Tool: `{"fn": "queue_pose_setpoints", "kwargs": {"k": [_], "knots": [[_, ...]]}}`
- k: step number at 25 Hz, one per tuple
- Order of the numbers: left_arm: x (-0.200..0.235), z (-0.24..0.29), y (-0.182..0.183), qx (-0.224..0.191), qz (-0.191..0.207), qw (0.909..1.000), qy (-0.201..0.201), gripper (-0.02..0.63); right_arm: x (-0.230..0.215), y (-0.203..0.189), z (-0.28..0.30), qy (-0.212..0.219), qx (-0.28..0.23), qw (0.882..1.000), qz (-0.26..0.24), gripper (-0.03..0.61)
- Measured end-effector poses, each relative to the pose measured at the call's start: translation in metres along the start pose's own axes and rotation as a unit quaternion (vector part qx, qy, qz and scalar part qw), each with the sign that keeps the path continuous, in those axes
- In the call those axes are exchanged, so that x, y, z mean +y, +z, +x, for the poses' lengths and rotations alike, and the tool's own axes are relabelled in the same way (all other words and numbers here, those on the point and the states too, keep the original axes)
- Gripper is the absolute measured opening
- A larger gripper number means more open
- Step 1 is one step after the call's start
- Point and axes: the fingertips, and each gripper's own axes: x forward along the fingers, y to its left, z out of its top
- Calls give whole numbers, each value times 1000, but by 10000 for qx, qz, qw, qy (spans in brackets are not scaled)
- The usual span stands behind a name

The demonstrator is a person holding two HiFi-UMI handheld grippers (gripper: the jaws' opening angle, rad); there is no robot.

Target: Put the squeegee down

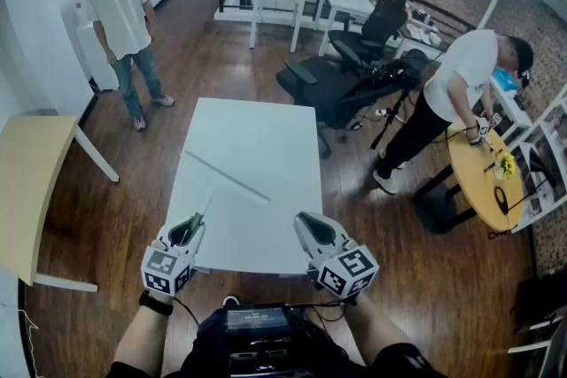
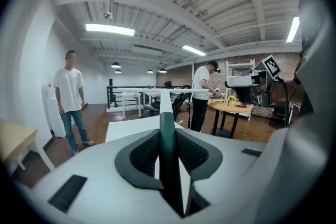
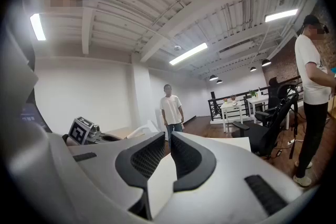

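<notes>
My left gripper (image 1: 189, 230) is shut on the squeegee's (image 1: 226, 176) dark green handle, near the front left edge of the white table (image 1: 266, 128). The long pale blade lies slantwise over the tabletop, ahead of the gripper. In the left gripper view the handle (image 2: 167, 131) runs straight up between the two black pads, and the blade crosses at its far end. The right gripper (image 1: 310, 226) hovers at the table's front right edge, its jaws together with nothing between them. In the right gripper view the right gripper (image 3: 168, 143) points over the tabletop.
A person in a white shirt (image 1: 124, 18) stands on the wooden floor beyond the table's far left. Another person (image 1: 456, 80) bends over a round wooden table (image 1: 483, 181) at the right. Black office chairs (image 1: 354, 75) stand behind the table, a pale desk (image 1: 31, 190) at the left.
</notes>
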Motion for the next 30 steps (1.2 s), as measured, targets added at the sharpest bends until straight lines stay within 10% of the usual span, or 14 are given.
{"fn": "queue_pose_setpoints", "kwargs": {"k": [12, 30], "knots": [[43, 50, 3, 15, -38, 10000, 64, 94, -5, 12, 8, 21, -118, 9997, -189, 77], [65, 211, -141, 1535, -225, 9870, -423, 94, -37, -6, 11, -426, 142, 9983, -365, 92]]}}
